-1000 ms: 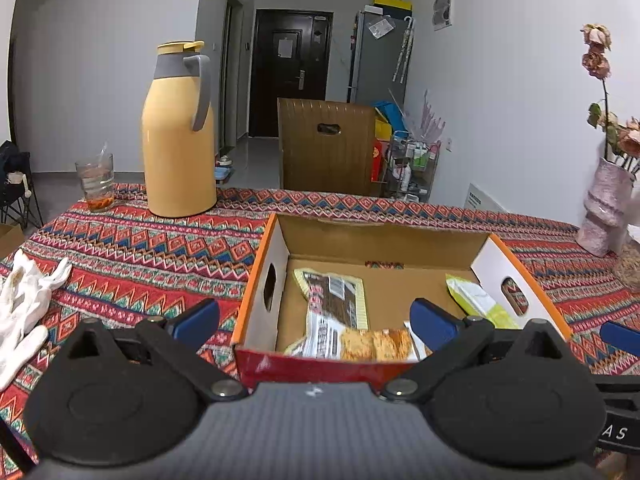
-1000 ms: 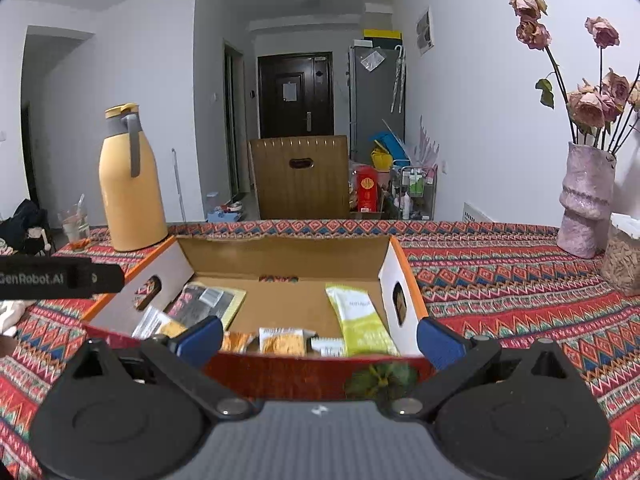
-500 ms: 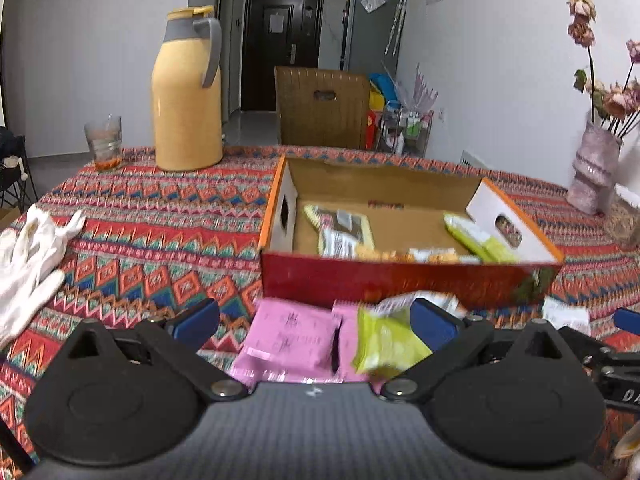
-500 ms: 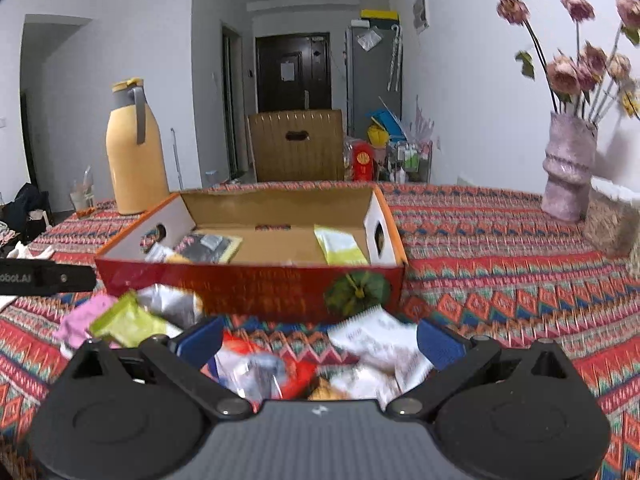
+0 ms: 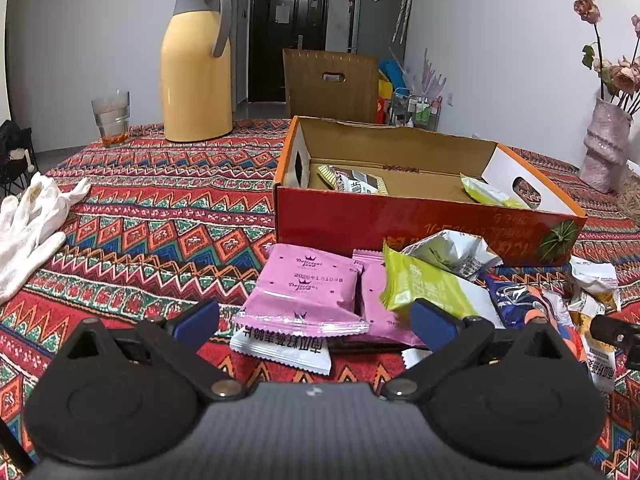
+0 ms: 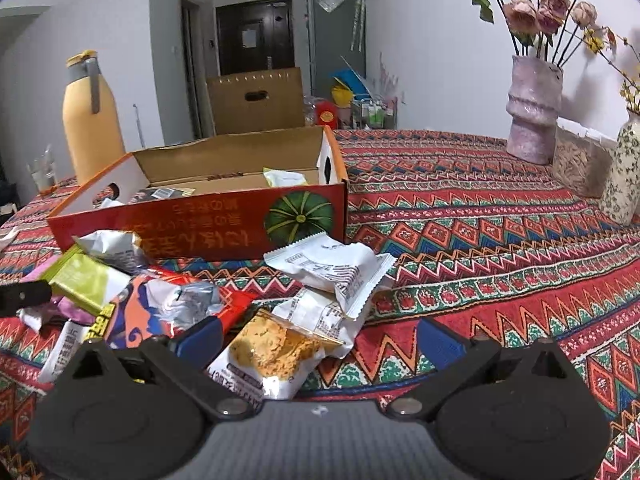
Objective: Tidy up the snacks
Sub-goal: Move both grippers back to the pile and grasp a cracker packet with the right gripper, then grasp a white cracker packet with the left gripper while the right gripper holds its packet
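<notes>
An open red cardboard box (image 5: 424,220) (image 6: 208,224) sits on the patterned tablecloth with a few snack packets inside. In front of it lies a loose pile of snacks. My left gripper (image 5: 316,320) is open, low over the pink packets (image 5: 308,292), with a green packet (image 5: 424,284) by its right finger. My right gripper (image 6: 320,340) is open too, its fingers on either side of a clear cookie packet (image 6: 272,352); white packets (image 6: 332,272) lie just beyond. Neither gripper holds anything.
A yellow thermos (image 5: 196,64) and a glass (image 5: 111,118) stand at the far left. White gloves (image 5: 32,220) lie on the left. Flower vases (image 6: 532,112) and a patterned vase (image 6: 624,176) stand at the right.
Both grippers have pulled back from above the box and dropped low to the pile of snacks in front of it. Both stayed open.
</notes>
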`<state>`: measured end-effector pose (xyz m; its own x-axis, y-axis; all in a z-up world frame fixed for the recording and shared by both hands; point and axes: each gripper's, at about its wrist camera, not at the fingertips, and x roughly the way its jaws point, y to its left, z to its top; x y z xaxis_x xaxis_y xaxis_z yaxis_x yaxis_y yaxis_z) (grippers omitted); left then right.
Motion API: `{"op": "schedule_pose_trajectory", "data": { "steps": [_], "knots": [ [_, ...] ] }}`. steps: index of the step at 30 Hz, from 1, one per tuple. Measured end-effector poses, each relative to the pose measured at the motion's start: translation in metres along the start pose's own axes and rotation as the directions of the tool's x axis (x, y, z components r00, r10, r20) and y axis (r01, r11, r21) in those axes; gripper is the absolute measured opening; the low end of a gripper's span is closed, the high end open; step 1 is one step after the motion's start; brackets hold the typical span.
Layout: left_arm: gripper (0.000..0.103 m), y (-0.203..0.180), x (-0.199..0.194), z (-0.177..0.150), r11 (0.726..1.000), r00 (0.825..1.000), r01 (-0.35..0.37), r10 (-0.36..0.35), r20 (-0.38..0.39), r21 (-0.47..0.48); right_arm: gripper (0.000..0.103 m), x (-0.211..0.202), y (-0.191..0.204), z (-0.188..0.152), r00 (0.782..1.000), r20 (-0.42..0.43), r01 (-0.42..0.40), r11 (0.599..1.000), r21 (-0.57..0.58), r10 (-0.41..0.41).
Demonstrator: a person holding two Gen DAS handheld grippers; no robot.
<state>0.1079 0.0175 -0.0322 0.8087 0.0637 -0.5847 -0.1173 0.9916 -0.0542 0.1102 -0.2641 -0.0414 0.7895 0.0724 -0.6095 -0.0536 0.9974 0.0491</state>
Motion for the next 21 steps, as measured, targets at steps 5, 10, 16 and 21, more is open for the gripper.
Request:
{"op": "schedule_pose_trajectory", "data": {
  "steps": [5, 10, 16, 21],
  "knots": [
    [0.103, 0.002, 0.002, -0.001, 1.000, 1.000, 0.001, -0.001, -0.008, -0.018, 0.092, 0.011, 0.007, 0.002, 1.000, -0.024, 0.016, 1.000, -0.004, -0.016],
    [0.103, 0.004, 0.003, -0.001, 1.000, 1.000, 0.002, -0.003, -0.016, -0.025, 0.070, 0.016, 0.011, -0.003, 0.999, -0.049, 0.023, 0.999, -0.028, -0.024],
    [0.103, 0.004, 0.004, -0.001, 1.000, 1.000, 0.003, -0.003, -0.021, -0.029, 0.056, 0.013, 0.008, -0.012, 0.997, -0.072, 0.026, 0.999, -0.044, -0.029],
    [0.103, 0.004, 0.004, -0.002, 1.000, 1.000, -0.004, 0.003, -0.023, -0.028, 0.040, 0.007, 0.010, -0.017, 0.999, -0.054, 0.002, 0.998, -0.062, -0.005]
  ]
}}
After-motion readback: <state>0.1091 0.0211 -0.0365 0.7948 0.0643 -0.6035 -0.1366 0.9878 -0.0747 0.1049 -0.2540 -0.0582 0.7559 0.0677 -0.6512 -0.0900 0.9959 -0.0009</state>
